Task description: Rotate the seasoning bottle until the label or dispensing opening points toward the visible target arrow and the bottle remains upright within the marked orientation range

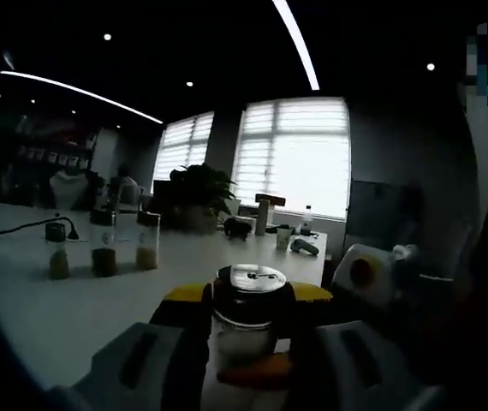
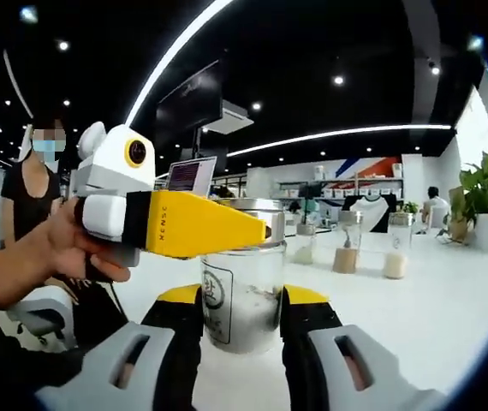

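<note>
Your right claw (image 2: 242,330) has both yellow-tipped jaws pressed against opposite sides of the seasoning bottle (image 2: 242,291), gripping its lower body. In the right gripper view, your left claw (image 2: 257,229) comes in from the left, level, its jaws at the bottle's lid, with your hand (image 2: 73,248) wrapped around its grip. In the left gripper view, your left claw's (image 1: 251,295) jaws flank the lid (image 1: 251,278) closely on both sides.

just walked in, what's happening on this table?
A person is working a clear seasoning bottle with two handheld grippers. The right gripper brackets the bottle's body low down; the left gripper, held in a hand, grips near its metal lid. The bottle stands upright on the white table. Three more bottles stand behind.
</note>
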